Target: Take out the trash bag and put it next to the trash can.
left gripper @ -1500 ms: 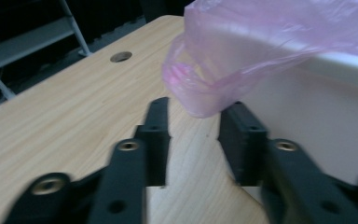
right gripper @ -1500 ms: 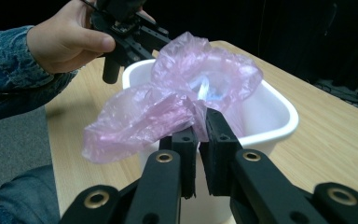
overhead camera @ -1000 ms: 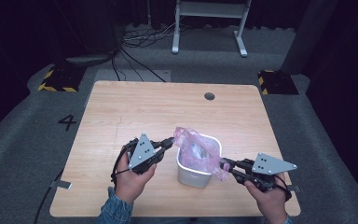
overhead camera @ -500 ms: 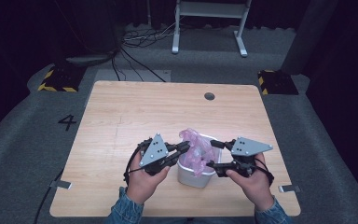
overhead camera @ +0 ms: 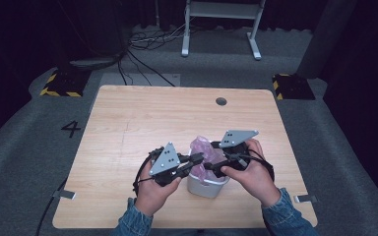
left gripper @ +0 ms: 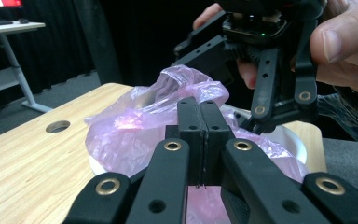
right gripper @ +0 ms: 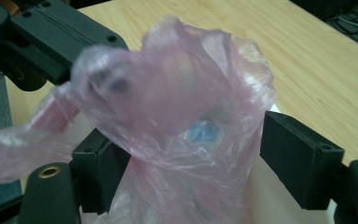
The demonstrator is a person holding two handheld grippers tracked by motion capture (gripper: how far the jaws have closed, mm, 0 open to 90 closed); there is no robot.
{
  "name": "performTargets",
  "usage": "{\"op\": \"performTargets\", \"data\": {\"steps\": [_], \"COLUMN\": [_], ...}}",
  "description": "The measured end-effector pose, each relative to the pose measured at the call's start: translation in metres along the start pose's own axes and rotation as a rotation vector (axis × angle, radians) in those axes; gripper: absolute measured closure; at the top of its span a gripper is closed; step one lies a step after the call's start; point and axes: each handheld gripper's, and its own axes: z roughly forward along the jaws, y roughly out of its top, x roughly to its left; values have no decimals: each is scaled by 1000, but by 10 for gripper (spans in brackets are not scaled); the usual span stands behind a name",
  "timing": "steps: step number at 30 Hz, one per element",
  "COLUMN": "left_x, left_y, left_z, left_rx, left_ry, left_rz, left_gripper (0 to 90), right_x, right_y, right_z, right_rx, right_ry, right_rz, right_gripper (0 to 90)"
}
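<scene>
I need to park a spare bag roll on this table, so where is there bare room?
The far half of the table, up to the round hole, and the left strip are bare. The near middle is crowded: white bin, pink bag, left gripper and right gripper.

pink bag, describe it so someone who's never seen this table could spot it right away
On the wooden table, look at the near edge, between the person's two hands, where a small white bin stands. The pink bag is the thin, crinkled, see-through plastic liner bunched up out of that bin's mouth. Nothing else on the table is pink or translucent.
</scene>
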Motion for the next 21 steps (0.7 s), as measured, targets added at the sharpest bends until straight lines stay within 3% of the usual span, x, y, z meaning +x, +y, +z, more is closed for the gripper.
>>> {"op": "performTargets", "data": {"steps": [3,4,5,6,7,11,16,17,19,21], "left_x": [0,0,0,0,1,3,4,4,5,8], "left_y": [0,0,0,0,0,-1,-1,-1,-2,-5], "left_z": [0,0,0,-1,-2,-4,-8,-9,-11,-16], "left_rx": [3,5,5,11,13,10,7,8,4,1], "left_ry": [-1,4,4,12,13,19,34,40,59,110], "left_rz": [3,5,5,7,6,-2,-10,-12,-26,-21], "left_gripper": [890,890,890,889,889,886,832,802,641,473], "right_x": [2,3,3,2,2,0,-2,-2,-2,-3], "right_y": [5,6,6,6,6,5,2,1,0,0], "right_z": [10,13,13,17,17,17,16,15,14,11], "right_rx": [26,25,25,9,9,-15,-61,-72,-88,-112], "right_ry": [21,34,34,102,102,140,136,133,127,122], "right_rz": [-7,0,0,36,36,50,39,39,40,39], "right_gripper": [256,332,332,490,490,786,873,877,879,881]}}
